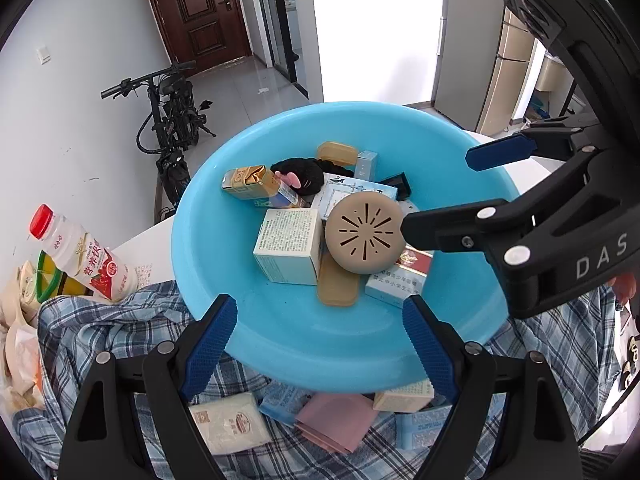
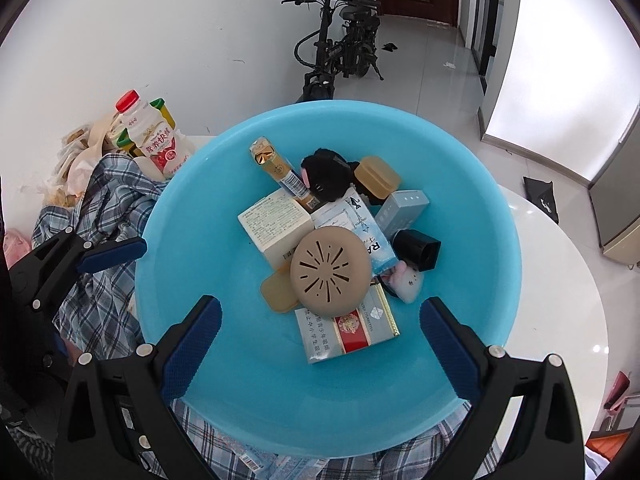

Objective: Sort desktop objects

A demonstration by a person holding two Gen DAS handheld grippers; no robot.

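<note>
A light blue basin [image 1: 280,328] [image 2: 480,240] holds several items: a round tan slotted disc [image 1: 363,233] [image 2: 330,271], a white box [image 1: 290,244] [image 2: 274,226], a red-and-white cigarette pack [image 2: 348,330], a black plush [image 1: 302,174] [image 2: 326,176] and small cartons. My left gripper [image 1: 320,344] hovers over the basin's near rim, open, with nothing between its blue pads [image 1: 208,348]. My right gripper [image 2: 320,352] [image 1: 452,192] stands open over the basin from the right. Its lower finger ends beside the disc in the left wrist view. Neither holds anything.
A blue plaid shirt [image 1: 120,320] [image 2: 108,200] lies under the basin on a white round table [image 2: 560,280]. A white packet [image 1: 228,420], a pink cloth [image 1: 336,420] and blue packets lie beneath the near rim. A red-capped bottle [image 1: 88,256] [image 2: 154,140] and bags stand left. A bicycle [image 2: 340,40] is parked beyond.
</note>
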